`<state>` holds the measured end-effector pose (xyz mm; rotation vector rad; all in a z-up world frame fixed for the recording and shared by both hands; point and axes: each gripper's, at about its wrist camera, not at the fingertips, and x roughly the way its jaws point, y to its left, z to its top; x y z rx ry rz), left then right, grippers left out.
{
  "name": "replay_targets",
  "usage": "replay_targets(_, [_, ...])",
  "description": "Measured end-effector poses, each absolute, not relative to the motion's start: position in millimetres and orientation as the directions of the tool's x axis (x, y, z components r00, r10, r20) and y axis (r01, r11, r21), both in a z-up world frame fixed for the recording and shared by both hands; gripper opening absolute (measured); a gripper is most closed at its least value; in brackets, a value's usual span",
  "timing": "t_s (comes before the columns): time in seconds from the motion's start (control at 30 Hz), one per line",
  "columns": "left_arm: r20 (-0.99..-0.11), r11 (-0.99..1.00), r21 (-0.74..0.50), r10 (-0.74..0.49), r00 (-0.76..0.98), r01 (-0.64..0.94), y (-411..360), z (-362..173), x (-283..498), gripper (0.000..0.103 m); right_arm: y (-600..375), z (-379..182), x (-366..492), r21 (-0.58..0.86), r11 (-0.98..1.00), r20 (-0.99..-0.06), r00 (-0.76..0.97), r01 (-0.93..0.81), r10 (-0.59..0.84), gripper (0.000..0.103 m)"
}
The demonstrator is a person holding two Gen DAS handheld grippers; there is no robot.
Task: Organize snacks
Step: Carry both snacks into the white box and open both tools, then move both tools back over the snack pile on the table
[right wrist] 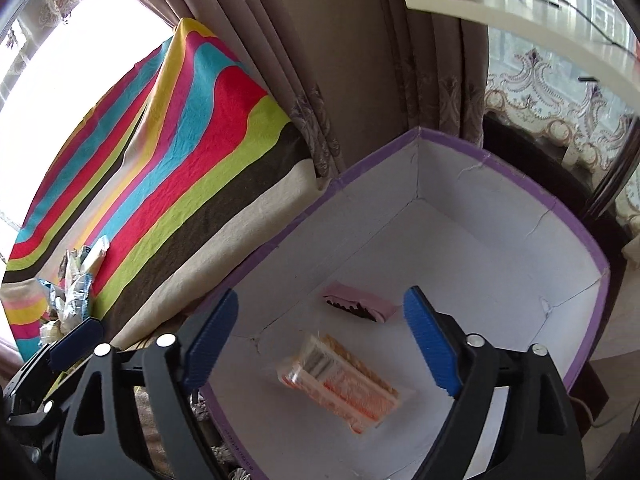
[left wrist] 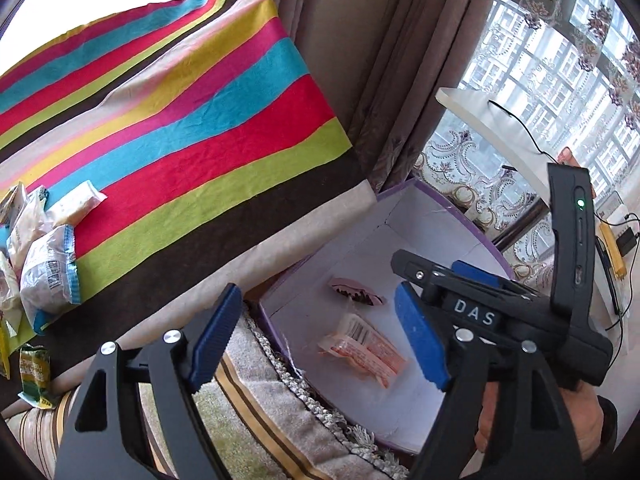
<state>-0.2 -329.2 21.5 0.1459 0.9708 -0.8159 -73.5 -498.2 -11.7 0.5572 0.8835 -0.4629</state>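
Two snack packets are seen lying on the white floor of the purple-rimmed box (right wrist: pixel 516 178): an orange-and-white packet (right wrist: pixel 340 386) with a barcode label, its print too blurred to be read, and a pink packet (right wrist: pixel 358 304) just beyond it. Much bare floor is left around both, and the box walls stand well apart from them.

The right tool (right wrist: pixel 320 344) is held over the box with its blue pads spread wide, nothing between them; the orange packet lies below, apart from the pads. The left tool (left wrist: pixel 316 340) is likewise released and empty over the box's near edge. "DAS" is read on the right tool's body.

More snacks (left wrist: pixel 48 268) are piled on the striped cloth (left wrist: pixel 192 120) covering the desk beside the box.
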Motion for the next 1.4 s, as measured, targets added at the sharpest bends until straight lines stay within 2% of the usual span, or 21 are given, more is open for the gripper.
replay_targets(0.17, [-0.750, 0.772, -0.233, -0.530, 0.396, 0.592, -304, 32, 8, 0.088, -472, 14, -69, 0.098, 0.814, -0.759, 0.572, 0.573, -0.311, 0.088])
replay_targets(0.23, [-0.719, 0.792, -0.238, -0.533, 0.446, 0.562, -287, 38, 9, 0.093, -459, 22, -65, 0.058, 0.840, -0.735, 0.593, 0.539, -0.329, 0.088])
replay_targets(0.37, [-0.699, 0.839, -0.196, -0.482, 0.528, 0.508, -256, 50, 14, 0.093, -438, 35, -60, 0.152, 0.887, -0.716, 0.667, 0.437, -0.206, 0.088])
replay_targets(0.47, [-0.695, 0.862, -0.214, -0.465, 0.548, 0.459, -224, 55, 19, 0.093, -419, 42, -54, 0.242, 0.907, -0.694, 0.715, 0.345, -0.087, 0.088])
replay_targets(0.57, [-0.688, 0.895, -0.216, -0.423, 0.590, 0.390, -185, 57, 20, 0.093, -394, 48, -44, 0.259, 0.928, -0.687, 0.726, 0.268, -0.017, 0.088])
replay_targets(0.87, [-0.693, 0.932, -0.283, -0.362, 0.623, 0.227, -77, 47, 17, 0.093, -331, 48, -15, 0.205, 0.966, -0.729, 0.683, 0.157, 0.044, 0.089])
replay_targets(1.07, [-0.706, 0.935, -0.297, -0.351, 0.614, 0.193, -44, 39, 21, 0.093, -293, 44, 3, 0.124, 0.989, -0.753, 0.656, 0.082, 0.040, 0.089])
replay_targets(1.4, [-0.707, 0.920, -0.380, -0.354, 0.613, 0.093, 0, 25, 42, 0.093, -255, 24, 45, 0.105, 0.993, -0.798, 0.600, 0.052, 0.053, 0.088])
